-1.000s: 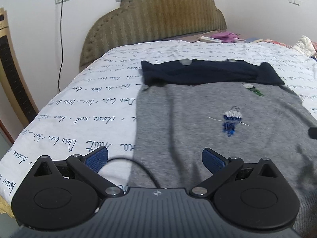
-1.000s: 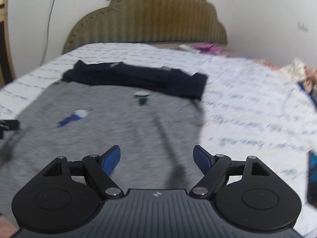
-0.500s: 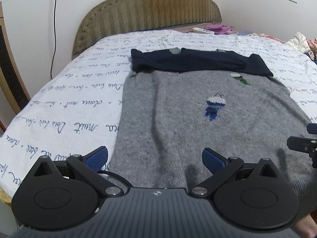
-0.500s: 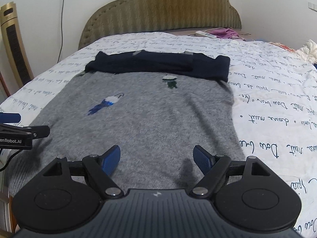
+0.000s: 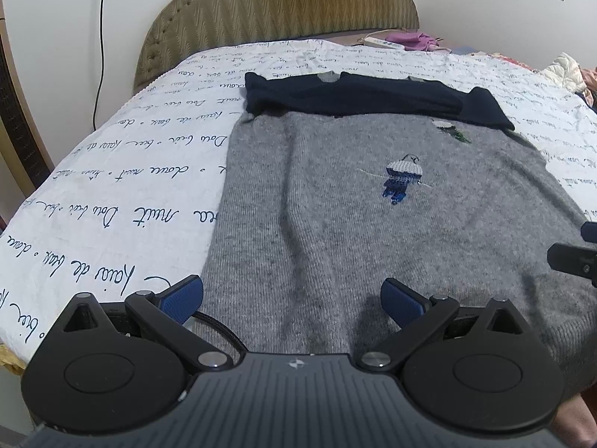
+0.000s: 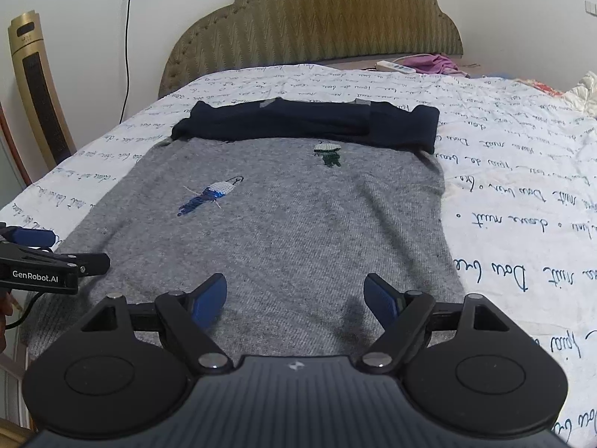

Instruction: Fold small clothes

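Note:
A grey knit sweater [image 5: 335, 205] with small embroidered figures lies flat on the bed, its navy sleeves [image 5: 365, 97] folded across the top. It also shows in the right wrist view [image 6: 291, 224]. My left gripper [image 5: 293, 300] is open and empty above the hem's left half. My right gripper [image 6: 296, 296] is open and empty above the hem's right half. The left gripper also shows at the left edge of the right wrist view [image 6: 48, 261]. The right gripper shows at the right edge of the left wrist view [image 5: 574, 257].
The bed has a white sheet [image 5: 112, 194] with dark script and a padded olive headboard [image 6: 317, 26]. A gold tower heater [image 6: 39, 89] stands left of the bed. Loose clothes [image 5: 414, 39] and a white power strip [image 6: 393, 66] lie near the headboard.
Both grippers have drawn back toward the near hem of the sweater and steadied there. Both stay open and empty. The sweater has not moved.

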Tool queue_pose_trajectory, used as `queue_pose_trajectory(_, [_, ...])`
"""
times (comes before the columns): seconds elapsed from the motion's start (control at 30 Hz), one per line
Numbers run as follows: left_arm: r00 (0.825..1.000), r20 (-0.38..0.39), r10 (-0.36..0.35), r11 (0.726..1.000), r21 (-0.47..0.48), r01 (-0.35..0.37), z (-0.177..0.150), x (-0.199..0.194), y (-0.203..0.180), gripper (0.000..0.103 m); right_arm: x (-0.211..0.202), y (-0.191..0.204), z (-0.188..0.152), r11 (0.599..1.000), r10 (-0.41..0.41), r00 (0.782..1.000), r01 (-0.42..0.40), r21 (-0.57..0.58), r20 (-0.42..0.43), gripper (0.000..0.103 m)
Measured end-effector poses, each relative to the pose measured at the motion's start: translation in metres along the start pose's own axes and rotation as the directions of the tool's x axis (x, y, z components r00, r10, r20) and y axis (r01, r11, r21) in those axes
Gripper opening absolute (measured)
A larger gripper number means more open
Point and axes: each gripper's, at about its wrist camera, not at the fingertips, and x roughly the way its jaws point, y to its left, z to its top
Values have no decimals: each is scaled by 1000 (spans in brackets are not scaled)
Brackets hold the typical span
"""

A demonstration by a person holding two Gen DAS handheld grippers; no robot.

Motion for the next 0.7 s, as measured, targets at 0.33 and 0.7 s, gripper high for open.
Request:
queue_pose_trajectory(0.33, [1000,-25,3,1000,9,-3,-1,0,-2,102,-3,6,-1,1000,8,1000,-8,-23,-9,81])
queue_pose_trajectory(0.7, [1000,-23,21,999,33,-20,-3,-2,-4,102,-4,5,-3,999,50,998,-50,-19,-25,81])
